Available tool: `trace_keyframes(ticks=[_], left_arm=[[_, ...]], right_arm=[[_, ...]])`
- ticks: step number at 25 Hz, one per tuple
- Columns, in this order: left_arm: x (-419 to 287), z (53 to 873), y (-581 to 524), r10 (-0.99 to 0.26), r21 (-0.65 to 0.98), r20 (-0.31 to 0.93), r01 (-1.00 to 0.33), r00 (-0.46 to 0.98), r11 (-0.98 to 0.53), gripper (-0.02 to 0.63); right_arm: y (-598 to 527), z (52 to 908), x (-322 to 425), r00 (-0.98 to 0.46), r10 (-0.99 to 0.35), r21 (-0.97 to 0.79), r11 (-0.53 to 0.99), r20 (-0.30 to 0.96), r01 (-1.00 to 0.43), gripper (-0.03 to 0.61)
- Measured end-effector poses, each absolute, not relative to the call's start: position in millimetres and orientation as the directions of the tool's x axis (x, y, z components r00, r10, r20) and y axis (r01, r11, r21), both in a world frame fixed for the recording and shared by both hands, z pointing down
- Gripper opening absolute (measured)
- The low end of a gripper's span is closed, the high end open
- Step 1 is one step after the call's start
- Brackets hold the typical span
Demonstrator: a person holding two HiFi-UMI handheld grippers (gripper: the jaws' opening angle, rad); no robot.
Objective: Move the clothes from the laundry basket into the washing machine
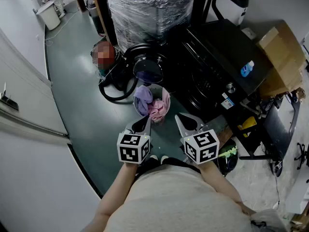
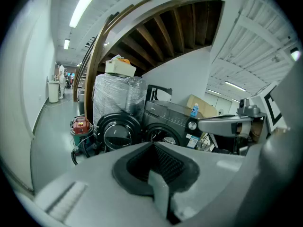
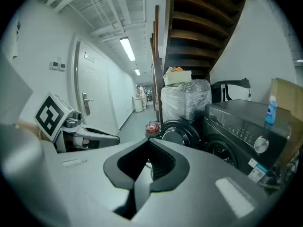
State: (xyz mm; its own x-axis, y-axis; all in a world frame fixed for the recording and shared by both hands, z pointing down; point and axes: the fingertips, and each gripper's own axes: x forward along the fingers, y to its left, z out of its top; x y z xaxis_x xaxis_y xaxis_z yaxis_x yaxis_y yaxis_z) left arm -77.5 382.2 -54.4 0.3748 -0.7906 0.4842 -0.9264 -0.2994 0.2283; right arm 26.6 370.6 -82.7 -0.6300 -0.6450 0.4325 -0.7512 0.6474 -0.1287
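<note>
Presently | left tongs (image 1: 145, 121) and right tongs (image 1: 179, 118) were both closed, empty | small round laundry basket (image 1: 168, 102) of purple and pink clothes (image 1: 155, 108) lay just ahead, between them, nearer the left

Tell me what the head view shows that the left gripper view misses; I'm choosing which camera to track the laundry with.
Only the head view shows the basket with the clothes in it. Only the left gripper view shows the stair underside and the ceiling lights. Both show the washer, its open door, the blue bottle and the right tool.
</note>
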Motion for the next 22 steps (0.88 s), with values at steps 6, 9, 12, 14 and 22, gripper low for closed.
trace_keyframes(ticks=[6,9,12,14,22], left_arm=[[-79.7,-50.2,384.3,-0.787,0.228,0.495,-0.929,0.368,-0.290,0.000],[-77.4,-47.1,386.7,-0.778,0.231,0.503,-0.926,0.377,-0.299,0.000],[-78.8,-45.3,388.0,-0.777,0.230,0.503,-0.925,0.379,-0.303,0.000],[-81.2,-45.8,389.9,-0.776,0.233,0.502,-0.924,0.382,-0.304,0.000],[-81.7,-40.4,397.6,-0.743,0.251,0.506,-0.899,0.439,-0.360,0.000]], right_arm=[[372.1,-84.1,23.9,-0.612,-0.653,-0.071,0.656,0.446,-0.752,0.026],[374.6,-83.6,22.3,-0.613,-0.649,-0.079,0.655,0.451,-0.751,0.026],[377.3,-80.7,20.7,-0.615,-0.647,-0.094,0.651,0.451,-0.753,0.026],[379.3,-81.1,19.0,-0.619,-0.651,-0.123,0.639,0.441,-0.759,0.026],[384.9,-80.4,13.2,-0.596,-0.677,-0.154,0.595,0.432,-0.788,0.028]])
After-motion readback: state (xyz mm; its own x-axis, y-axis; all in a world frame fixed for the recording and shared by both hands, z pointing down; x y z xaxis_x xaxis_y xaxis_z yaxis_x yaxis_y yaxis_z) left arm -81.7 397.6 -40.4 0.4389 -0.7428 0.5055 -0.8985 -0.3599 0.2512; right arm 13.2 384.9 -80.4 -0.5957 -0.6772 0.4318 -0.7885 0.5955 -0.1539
